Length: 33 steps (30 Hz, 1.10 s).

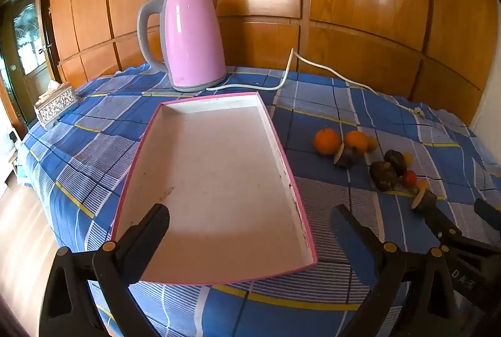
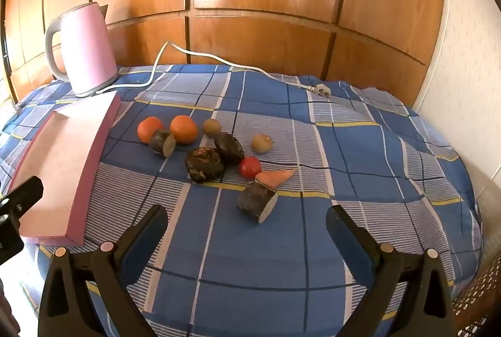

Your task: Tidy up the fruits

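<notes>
While nothing yet lies in the pink-rimmed tray (image 1: 219,180), both tools hang spread wide and hold nothing: left tool (image 1: 250,224) over the tray's near end, right tool (image 2: 247,224) just short of the produce.

Scattered on the checked cloth of the worktop (image 2: 344,149), right of the tray: two oranges (image 2: 183,129) side by side, a cut dark tuber piece (image 2: 162,143) touching them, two dark knobbly roots (image 2: 205,165) pressed together, two small brownish round fruits (image 2: 261,143), a red tomato (image 2: 250,167), a carrot tip (image 2: 275,176) and, nearest the right tool, a cut root chunk (image 2: 257,201).

Probably firm and light, that chunk; best taken across its bark-covered sides, not the smooth cut face. Oranges likely to roll, so a grip across the widest middle. Tomato soft-skinned, calling for a gentle squeeze. Pink kettle (image 1: 191,39) and its white cord (image 2: 219,60) well behind, clear of the reach.
</notes>
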{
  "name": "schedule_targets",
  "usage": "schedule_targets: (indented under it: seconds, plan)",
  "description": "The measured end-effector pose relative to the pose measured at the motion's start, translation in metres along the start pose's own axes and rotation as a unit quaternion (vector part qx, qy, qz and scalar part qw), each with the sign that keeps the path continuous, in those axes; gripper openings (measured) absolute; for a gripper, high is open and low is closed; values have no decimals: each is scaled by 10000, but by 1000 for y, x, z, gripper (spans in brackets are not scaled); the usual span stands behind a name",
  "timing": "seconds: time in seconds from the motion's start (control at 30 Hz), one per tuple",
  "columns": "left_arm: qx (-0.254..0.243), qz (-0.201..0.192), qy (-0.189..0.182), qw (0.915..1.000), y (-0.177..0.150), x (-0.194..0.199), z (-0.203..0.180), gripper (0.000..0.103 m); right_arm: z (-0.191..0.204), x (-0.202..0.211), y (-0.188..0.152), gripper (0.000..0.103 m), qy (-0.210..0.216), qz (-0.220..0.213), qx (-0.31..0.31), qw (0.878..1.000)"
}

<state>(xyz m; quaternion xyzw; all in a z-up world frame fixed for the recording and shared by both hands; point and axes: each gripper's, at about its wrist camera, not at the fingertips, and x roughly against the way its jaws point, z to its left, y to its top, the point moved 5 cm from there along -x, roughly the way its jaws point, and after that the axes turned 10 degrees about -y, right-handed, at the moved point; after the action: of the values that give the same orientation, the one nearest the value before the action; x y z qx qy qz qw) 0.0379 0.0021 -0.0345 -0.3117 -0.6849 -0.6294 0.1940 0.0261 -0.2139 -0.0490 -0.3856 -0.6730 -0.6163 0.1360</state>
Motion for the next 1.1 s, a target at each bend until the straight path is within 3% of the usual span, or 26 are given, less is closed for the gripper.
schedule_targets:
  seconds: [0.2,0.37,1.1]
  plan:
    - [-70,36,71,9999,0,0,0,103,-2,-2,0,103,9,95,-56,9999]
    - [-71,58,54,9999,0,-4,4,103,0,5,2,103,39,-136,35,9999]
    - [0,-7,105,9999,0,4,3,103,10,18,8,103,118,-328,205,9992]
